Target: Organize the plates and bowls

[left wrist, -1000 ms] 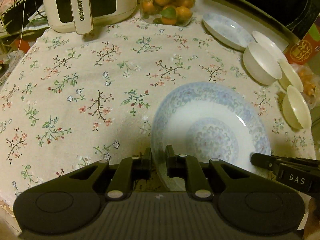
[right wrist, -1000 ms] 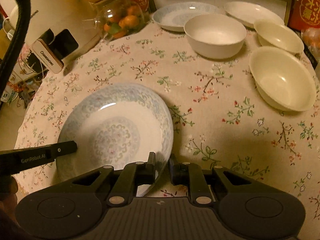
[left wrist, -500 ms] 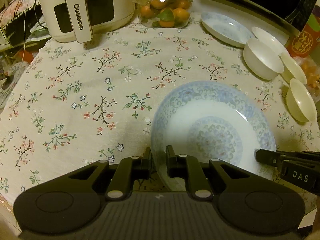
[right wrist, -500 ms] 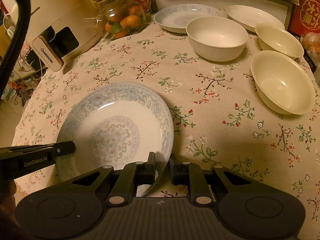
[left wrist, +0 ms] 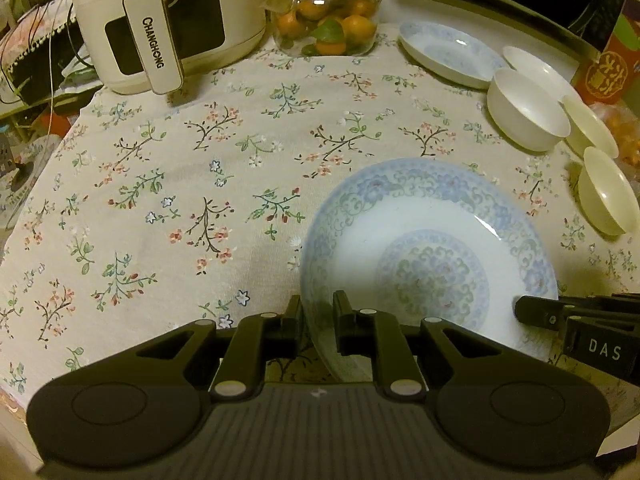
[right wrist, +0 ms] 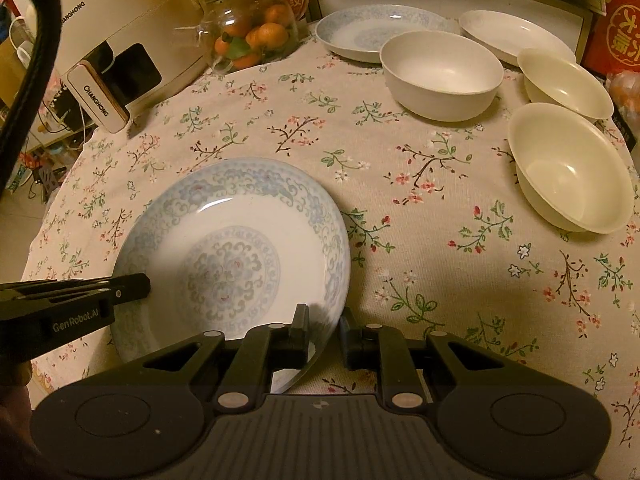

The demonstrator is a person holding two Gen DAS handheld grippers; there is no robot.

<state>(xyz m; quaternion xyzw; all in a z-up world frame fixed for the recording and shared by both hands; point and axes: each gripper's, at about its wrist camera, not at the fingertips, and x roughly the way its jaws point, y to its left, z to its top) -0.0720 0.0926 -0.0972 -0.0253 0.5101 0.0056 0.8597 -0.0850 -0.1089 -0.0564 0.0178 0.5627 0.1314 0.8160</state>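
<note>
In the lower middle of both views, a blue-patterned plate (left wrist: 432,248) sits over the floral cloth of the desk (left wrist: 180,184), gripped at two edges. The left gripper (left wrist: 318,320) has its fingers narrowed on the plate's left rim, one finger outside and one inside the dish. The right gripper (right wrist: 324,334) pinches the rim on the opposite side the same way, near the bottom centre of its own view.

White lettering reads "DAS" on the side of the right gripper where it enters the left wrist view at lower right, and "GenRobot.AI" on the left gripper at the lower left of the right wrist view. At the upper left stands a cream appliance (left wrist: 168,12) whose handle is printed "CHANGHONG". A red box (right wrist: 624,20) with yellow Chinese characters fills the upper right corner; the characters are too distorted to read with certainty.

Beside the appliance, a glass jar (left wrist: 328,20) holds small oranges with green leaves. Toward the upper right, a second blue-patterned plate (right wrist: 372,32) lies next to a plain white plate (right wrist: 516,36). In front of them stands a white bowl (right wrist: 440,72), and two cream bowls (right wrist: 568,164) line the right edge of the desk. The cloth between the held plate and these dishes carries nothing.
</note>
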